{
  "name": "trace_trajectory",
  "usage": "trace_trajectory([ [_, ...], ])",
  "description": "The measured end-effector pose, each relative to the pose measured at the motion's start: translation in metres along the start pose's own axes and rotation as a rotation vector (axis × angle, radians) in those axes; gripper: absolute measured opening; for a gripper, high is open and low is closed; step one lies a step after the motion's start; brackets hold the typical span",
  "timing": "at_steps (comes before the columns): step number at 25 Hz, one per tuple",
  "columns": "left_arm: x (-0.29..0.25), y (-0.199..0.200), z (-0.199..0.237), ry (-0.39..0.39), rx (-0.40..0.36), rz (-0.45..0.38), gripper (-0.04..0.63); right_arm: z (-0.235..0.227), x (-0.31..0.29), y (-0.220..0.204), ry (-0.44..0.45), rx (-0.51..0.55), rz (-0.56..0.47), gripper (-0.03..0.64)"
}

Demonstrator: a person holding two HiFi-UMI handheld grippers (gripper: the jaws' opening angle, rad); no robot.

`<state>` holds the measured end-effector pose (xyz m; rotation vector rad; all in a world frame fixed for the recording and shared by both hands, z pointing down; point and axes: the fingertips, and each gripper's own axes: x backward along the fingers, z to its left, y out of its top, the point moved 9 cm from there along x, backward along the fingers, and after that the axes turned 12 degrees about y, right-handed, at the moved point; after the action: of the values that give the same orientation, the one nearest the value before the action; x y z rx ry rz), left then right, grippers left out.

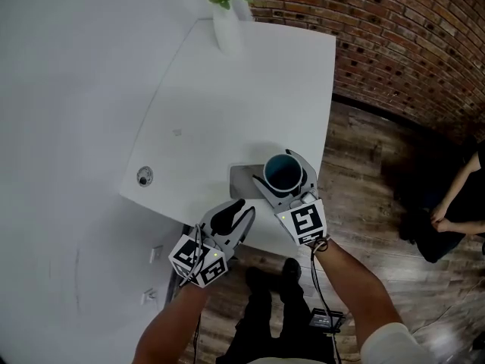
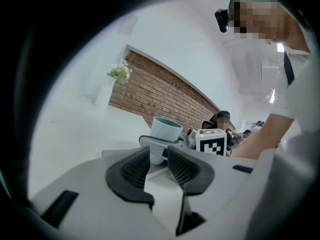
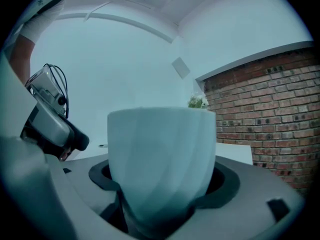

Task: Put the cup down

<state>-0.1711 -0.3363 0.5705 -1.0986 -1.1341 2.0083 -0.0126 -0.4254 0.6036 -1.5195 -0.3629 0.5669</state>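
A pale teal cup (image 1: 281, 177) stands upright between the jaws of my right gripper (image 1: 283, 170), which is shut on its sides. The cup fills the right gripper view (image 3: 160, 159). It is over a grey square mat (image 1: 241, 180) near the front edge of the white table (image 1: 227, 105); I cannot tell whether its base touches the mat. In the left gripper view the cup (image 2: 165, 133) shows just beyond my left gripper (image 2: 159, 156). The left gripper (image 1: 239, 209) hangs at the table's front edge, left of the cup, shut and holding nothing.
A white vase with green flowers (image 1: 226, 14) stands at the table's far end. A small round fitting (image 1: 145, 177) sits near the table's left edge. Wooden floor (image 1: 356, 196) and a brick wall (image 1: 394, 44) lie to the right, where a person (image 1: 455, 203) sits.
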Motion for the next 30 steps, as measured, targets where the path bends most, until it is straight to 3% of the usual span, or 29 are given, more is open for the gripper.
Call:
trace_trajectory([
  [9,-0.007,0.002,-0.002,-0.002,-0.002,-0.005,0.104,0.001,0.013,-0.005,0.011,-0.035,0.045,0.452],
  [24,0.010,0.013,-0.012,-0.005,0.004,-0.048,0.104,0.014,0.064,0.011,-0.043,-0.092,0.066,0.454],
  [30,0.032,0.036,-0.025,-0.022,-0.004,-0.081,0.091,0.025,0.097,0.044,-0.065,-0.109,0.078,0.454],
])
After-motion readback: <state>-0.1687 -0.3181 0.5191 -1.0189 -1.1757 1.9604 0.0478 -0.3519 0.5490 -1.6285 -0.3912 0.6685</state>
